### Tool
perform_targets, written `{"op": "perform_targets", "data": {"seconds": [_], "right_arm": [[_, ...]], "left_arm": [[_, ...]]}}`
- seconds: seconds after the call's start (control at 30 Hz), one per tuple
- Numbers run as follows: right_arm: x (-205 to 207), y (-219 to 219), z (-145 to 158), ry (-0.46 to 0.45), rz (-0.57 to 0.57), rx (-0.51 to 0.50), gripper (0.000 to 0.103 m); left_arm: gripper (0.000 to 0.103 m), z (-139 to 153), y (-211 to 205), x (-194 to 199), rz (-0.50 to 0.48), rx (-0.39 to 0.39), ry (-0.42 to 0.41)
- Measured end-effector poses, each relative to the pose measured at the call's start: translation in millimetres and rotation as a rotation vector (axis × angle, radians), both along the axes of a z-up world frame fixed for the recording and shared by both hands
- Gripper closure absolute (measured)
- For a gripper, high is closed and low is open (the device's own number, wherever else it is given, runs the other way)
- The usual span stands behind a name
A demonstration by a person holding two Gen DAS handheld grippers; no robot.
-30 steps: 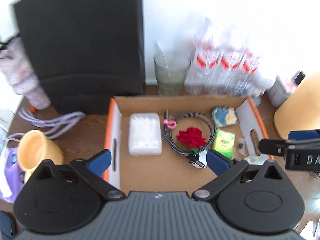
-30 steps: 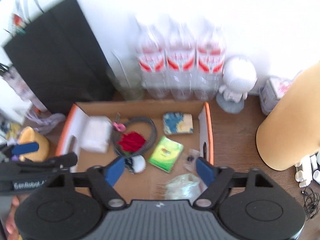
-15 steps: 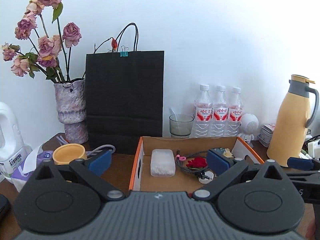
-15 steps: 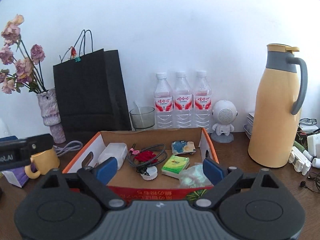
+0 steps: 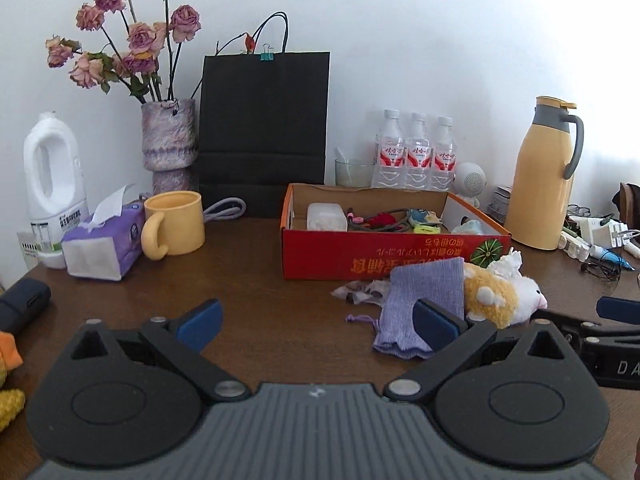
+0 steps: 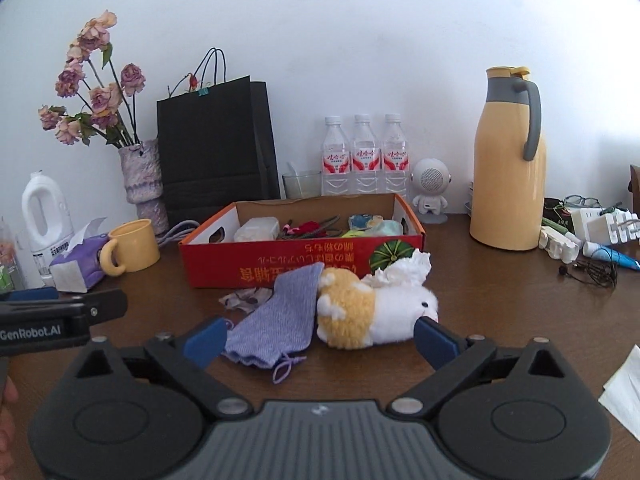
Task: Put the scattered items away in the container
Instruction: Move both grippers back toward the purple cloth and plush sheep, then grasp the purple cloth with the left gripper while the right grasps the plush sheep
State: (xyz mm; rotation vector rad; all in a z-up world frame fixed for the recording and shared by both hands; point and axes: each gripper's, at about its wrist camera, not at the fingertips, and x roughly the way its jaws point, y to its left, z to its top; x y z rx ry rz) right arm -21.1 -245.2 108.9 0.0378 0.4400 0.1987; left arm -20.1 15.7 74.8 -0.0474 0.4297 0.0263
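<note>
With both grippers, left and right, spread wide and empty, the plush toy lies sideways before the red box, head rightward, purple pouch overlapping its tail end.

We see a plush toy and purple pouch lying before the red cardboard box, touching each other.
</note>
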Motion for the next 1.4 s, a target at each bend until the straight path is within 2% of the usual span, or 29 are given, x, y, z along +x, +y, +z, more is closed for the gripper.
{"op": "perform_targets", "data": {"seconds": [0.17, 0.33, 0.47, 0.67, 0.8, 0.93, 1.17, 1.33, 1.4], "right_arm": [[-12.8, -0.2, -3.8, -0.014, 0.036, -0.052, 0.001], [-5.4, -8.8, -7.3, 0.003, 0.032, -0.015, 0.001], [1.2, -11.2, -9.4, 0.019, 0.031, -0.021, 0.001], [21.7, -16.0, -11.1, 0.040, 0.016, 0.003, 0.001], [40.4, -12.2, -8.6, 0.044, 0.016, 0.001, 0.001], [58.6, -5.3, -7.4, 0.042, 0.028, -0.013, 0.001], [82.9, -16.8, -16.3, 0.088, -0.011, -0.010, 0.002], [94.3, -28.7, -12.6, 0.078, -0.016, -0.031, 0.006], [98.9, -29.8, -12.4, 0.083, -0.003, -0.032, 0.008]], "left_arm": [[0.000, -11.9, -15.1, -6.5, -0.030, 0.042, 0.053], [0.000, -23.0, -22.0, 4.0, -0.006, 0.025, 0.119], [0.000, -24.5, -27.8, 8.8, -0.006, 0.037, 0.119], [0.000, -22.3, -34.4, 28.5, 0.007, 0.096, 0.110], [0.000, -23.3, -33.4, 46.1, -0.001, 0.102, 0.107], [0.000, -31.2, -30.1, 64.6, -0.014, 0.094, 0.143], [0.000, -40.0, -29.8, 85.2, -0.082, 0.112, 0.157], [0.000, -44.1, -36.6, 110.5, -0.171, 0.106, 0.175], [0.004, -43.8, -41.5, 116.9, -0.211, 0.098, 0.164]]}}
